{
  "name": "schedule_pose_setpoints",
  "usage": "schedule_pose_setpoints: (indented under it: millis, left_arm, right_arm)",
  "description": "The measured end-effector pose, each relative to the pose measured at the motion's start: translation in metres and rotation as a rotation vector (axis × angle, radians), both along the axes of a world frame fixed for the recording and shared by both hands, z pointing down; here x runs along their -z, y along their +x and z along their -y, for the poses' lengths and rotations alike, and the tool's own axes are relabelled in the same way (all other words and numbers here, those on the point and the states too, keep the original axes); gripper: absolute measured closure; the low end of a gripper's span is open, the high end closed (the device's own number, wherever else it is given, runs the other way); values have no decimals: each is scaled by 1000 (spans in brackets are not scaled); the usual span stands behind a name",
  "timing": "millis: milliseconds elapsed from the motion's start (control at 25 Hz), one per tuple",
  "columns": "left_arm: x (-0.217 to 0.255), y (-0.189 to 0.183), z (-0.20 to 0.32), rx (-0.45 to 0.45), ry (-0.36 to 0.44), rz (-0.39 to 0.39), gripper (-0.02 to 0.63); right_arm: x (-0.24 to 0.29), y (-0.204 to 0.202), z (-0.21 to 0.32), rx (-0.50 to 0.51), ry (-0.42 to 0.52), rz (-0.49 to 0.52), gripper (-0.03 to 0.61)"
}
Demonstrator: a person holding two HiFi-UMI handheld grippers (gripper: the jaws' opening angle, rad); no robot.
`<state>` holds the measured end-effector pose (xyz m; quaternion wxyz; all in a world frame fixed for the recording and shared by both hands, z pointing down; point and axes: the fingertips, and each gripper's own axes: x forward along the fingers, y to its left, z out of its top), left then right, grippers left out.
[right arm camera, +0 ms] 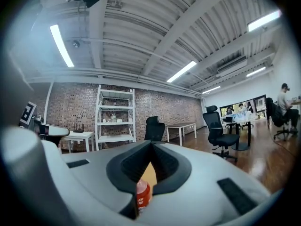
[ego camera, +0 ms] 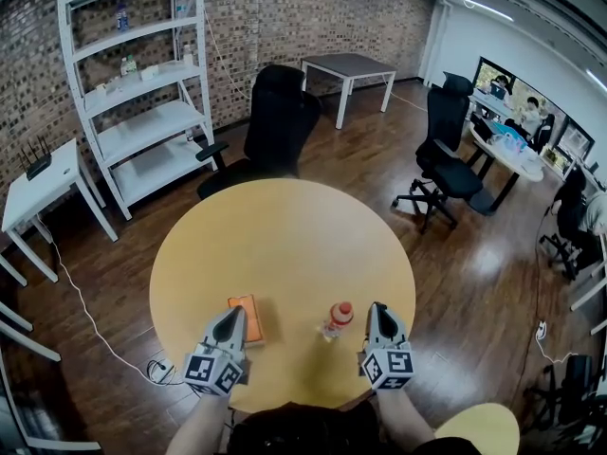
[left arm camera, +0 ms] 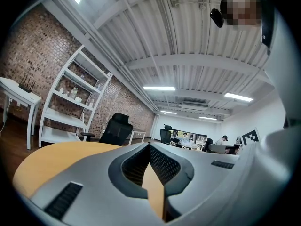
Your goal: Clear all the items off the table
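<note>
Bottle (ego camera: 335, 319): clear body, red top | on round table (ego camera: 285, 226)

Light: bright and even; I trace it to ceiling strip lights (right arm camera: 61, 44).
Glare: pale sheen on the wood floor (ego camera: 488, 257); the strips burn white.
Shadows: soft and weak across the bench (ego camera: 285, 245).
Distortion: heavy fisheye bend in every view; both gripper views ringed with black vignette.
Focus: left tongs (left arm camera: 149, 146) and right tongs (right arm camera: 151, 143) look soft close to my lenses; the distance reads fairly crisp.
</note>
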<state>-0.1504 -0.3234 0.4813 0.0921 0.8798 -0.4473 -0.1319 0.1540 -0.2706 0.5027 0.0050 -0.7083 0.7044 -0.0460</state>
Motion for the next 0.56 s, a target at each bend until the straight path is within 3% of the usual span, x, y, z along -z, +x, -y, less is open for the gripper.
schedule_pose_setpoints:
  millis: [320,560]
  left_arm:
    - [-2,-3,5,24,-15,-14,612]
    - [-2,-4,9,29,-35,-28,612]
  right_arm:
    - [-3,7,1,-8,-6,8,577]
    - [7,0,5,21,4,-57,577]
